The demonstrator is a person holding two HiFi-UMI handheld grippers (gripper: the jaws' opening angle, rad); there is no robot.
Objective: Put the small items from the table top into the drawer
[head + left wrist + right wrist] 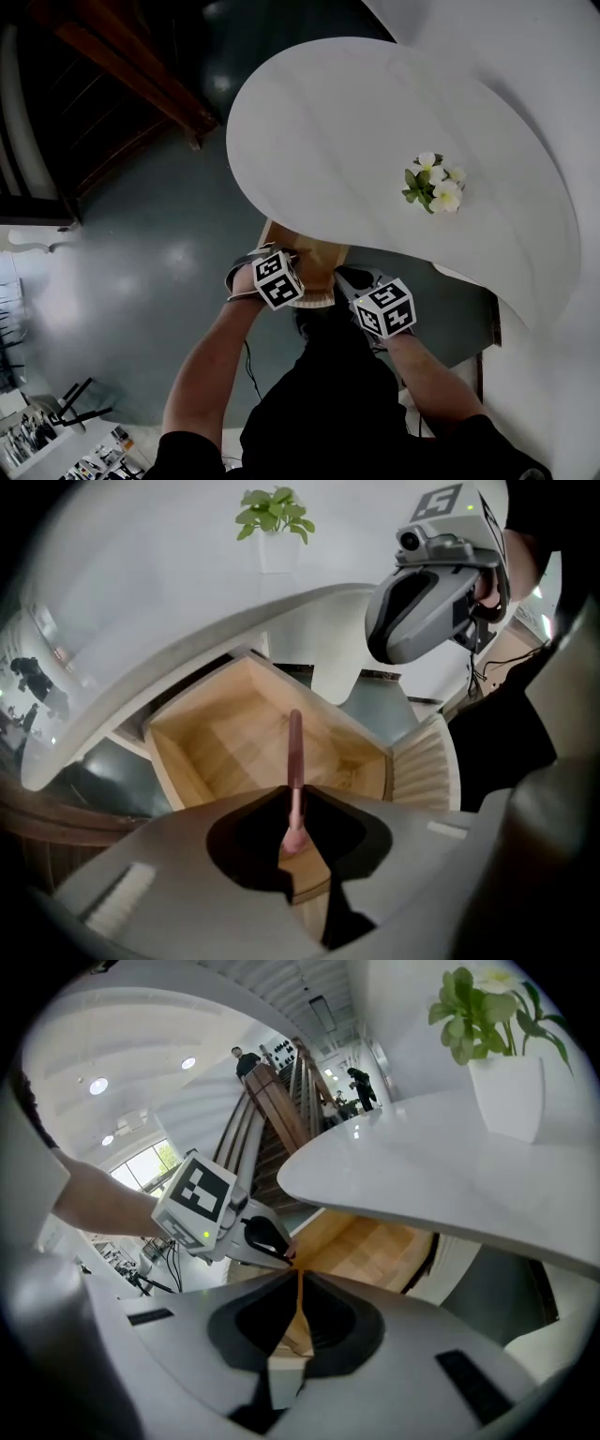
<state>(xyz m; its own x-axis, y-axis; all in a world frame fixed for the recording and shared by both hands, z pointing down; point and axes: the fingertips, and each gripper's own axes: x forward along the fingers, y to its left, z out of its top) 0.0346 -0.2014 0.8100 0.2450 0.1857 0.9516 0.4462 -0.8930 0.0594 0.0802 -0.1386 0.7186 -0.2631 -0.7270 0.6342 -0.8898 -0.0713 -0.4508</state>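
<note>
- Now the left gripper [293, 797] is clamping a slim pink stick [294, 742], holding it above the open wooden drawer [175, 761]
- Right gripper [300, 1283] is hovering just beside, jaws pressed together
- Potted plant [433, 183] is standing on the white table [337, 122]

plant [433, 183] on table [356, 122], open drawer [323, 255] beneath edge

Head view: strong fisheye bend. Table top [356, 141] bright, near washout. Floor [141, 244] dim, soft glare patches; left edge blown out. Both gripper views: black vignette in corners, straight lines curved. Left gripper [293, 794] body blurred near lens; pink stick [294, 752] clamped in its jaws fairly sharp; drawer [225, 742] evenly lit. Right gripper view: ceiling lamps [98, 1085] and window [150, 1164] flare white.
</note>
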